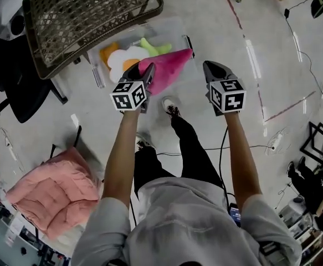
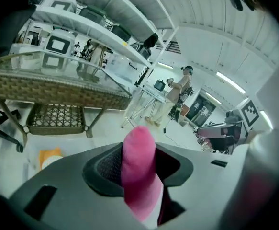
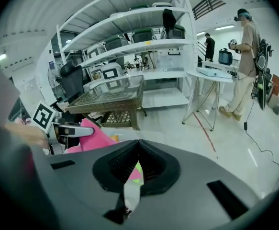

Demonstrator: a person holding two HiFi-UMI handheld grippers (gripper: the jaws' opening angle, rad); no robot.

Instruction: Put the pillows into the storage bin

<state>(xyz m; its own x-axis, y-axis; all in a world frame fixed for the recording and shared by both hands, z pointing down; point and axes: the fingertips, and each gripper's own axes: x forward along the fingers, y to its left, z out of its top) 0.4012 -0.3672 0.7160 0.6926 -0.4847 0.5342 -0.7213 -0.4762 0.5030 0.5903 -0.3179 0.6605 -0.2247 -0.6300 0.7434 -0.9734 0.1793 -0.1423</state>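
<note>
My left gripper [image 1: 143,72] is shut on the edge of a bright pink cone-shaped pillow [image 1: 168,67], which hangs over the near right part of the clear storage bin [image 1: 169,26] on the floor. In the left gripper view the pink pillow [image 2: 139,169] fills the gap between the jaws of my left gripper [image 2: 139,150]. Inside the bin lie a white and yellow egg-shaped pillow [image 1: 127,57] and a green one [image 1: 153,47]. My right gripper [image 1: 212,68] is shut and holds nothing, just right of the bin. In its own view my right gripper [image 3: 139,143] faces the pink pillow [image 3: 94,132].
A wicker table [image 1: 89,13] stands beside the bin at the upper left, with a black chair [image 1: 17,93] to its left. A pale pink cushion [image 1: 56,190] lies at the lower left. Cables [image 1: 244,147] cross the floor. White shelving [image 3: 139,47] and standing people [image 3: 247,66] are farther off.
</note>
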